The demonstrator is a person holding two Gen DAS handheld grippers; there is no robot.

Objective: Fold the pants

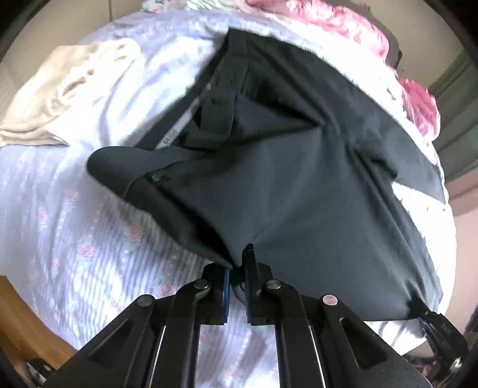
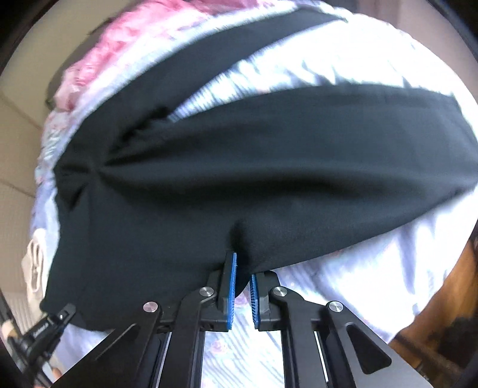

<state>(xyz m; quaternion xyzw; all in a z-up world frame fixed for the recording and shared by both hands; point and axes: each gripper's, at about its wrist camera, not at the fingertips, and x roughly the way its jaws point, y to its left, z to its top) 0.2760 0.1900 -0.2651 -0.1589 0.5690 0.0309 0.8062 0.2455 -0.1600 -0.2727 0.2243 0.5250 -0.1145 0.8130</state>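
Left gripper (image 1: 239, 262): pinching the near edge of the black pants (image 1: 283, 155).
Right gripper (image 2: 243, 268): clamped on the same edge, along one leg.
Pants: spread over the floral bedsheet (image 1: 59, 226).
Beyond: cream garment (image 1: 59, 89), pink blanket (image 1: 343, 27).

I cannot read any text; the white label (image 1: 171, 135) inside the pants (image 1: 298, 167) waistband is too blurred.

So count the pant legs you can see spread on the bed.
2: near pant leg runs across the bedsheet; far pant leg angles toward the pink blanket.
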